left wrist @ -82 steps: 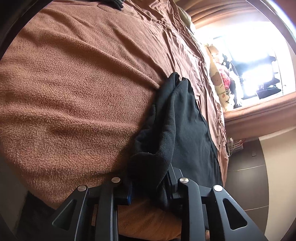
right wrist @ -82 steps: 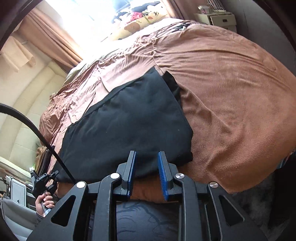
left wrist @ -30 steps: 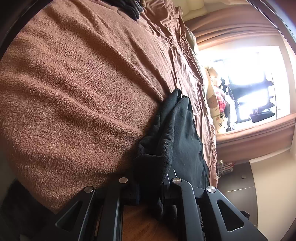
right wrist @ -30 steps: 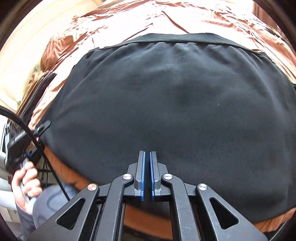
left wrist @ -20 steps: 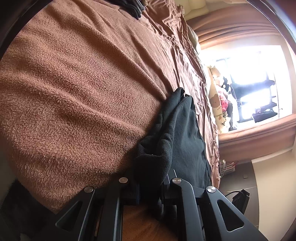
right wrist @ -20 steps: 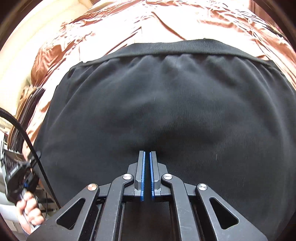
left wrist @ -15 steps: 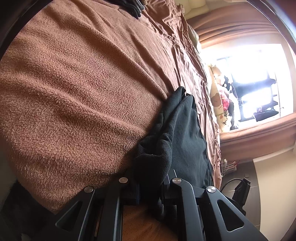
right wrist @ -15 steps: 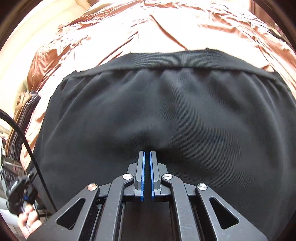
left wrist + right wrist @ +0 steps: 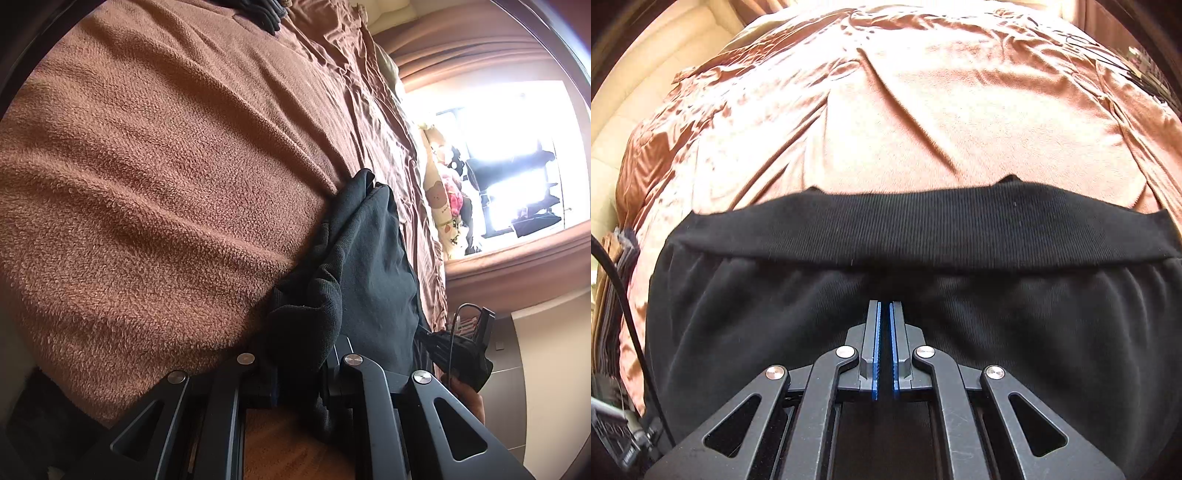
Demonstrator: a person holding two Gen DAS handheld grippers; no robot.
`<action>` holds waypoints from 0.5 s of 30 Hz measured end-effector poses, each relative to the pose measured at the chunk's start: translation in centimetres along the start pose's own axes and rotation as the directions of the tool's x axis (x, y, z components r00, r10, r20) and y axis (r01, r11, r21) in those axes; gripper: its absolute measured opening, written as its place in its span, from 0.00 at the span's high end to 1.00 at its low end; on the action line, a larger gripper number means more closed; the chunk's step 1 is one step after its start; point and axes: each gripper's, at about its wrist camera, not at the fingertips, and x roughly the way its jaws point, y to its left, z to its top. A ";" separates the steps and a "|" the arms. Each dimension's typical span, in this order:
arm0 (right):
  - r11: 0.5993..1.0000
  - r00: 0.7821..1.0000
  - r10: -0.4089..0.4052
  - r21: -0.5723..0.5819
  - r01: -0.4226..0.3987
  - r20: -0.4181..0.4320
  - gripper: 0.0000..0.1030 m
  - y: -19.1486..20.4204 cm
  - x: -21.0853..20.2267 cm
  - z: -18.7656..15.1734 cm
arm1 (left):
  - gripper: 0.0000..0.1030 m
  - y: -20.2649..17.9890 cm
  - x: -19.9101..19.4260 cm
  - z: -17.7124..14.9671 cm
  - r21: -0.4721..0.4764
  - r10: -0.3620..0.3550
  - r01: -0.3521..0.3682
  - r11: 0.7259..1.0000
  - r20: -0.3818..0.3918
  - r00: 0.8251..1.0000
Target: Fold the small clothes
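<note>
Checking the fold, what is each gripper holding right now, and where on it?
The left gripper pinches a bunched edge of the black garment. The right gripper is shut, holding nothing.

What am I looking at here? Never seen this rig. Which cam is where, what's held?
No robot arm: a person carries a two-finger claw in each hand, each with a fisheye camera looking along its fingers. The left view shows the left claw clamped on a bunched edge of the black garment, which lies on a brown blanket covering a bed. The right view shows the right claw shut and empty, fingertips over the same garment just below its ribbed waistband.
</note>
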 end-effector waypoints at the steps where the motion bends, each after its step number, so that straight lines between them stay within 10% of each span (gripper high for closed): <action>1: 1.000 1.000 0.001 0.009 -0.001 0.000 0.99 -0.2 -0.1 0.5 | 0.85 0.0 0.0 0.0 0.001 0.000 0.000 1.000 0.000 1.000; 15: 0.995 0.990 0.096 0.020 -0.095 -0.099 0.99 -0.5 -2.1 -3.5 | 0.86 -1.3 -0.9 0.5 0.039 -0.060 0.060 0.997 0.011 0.998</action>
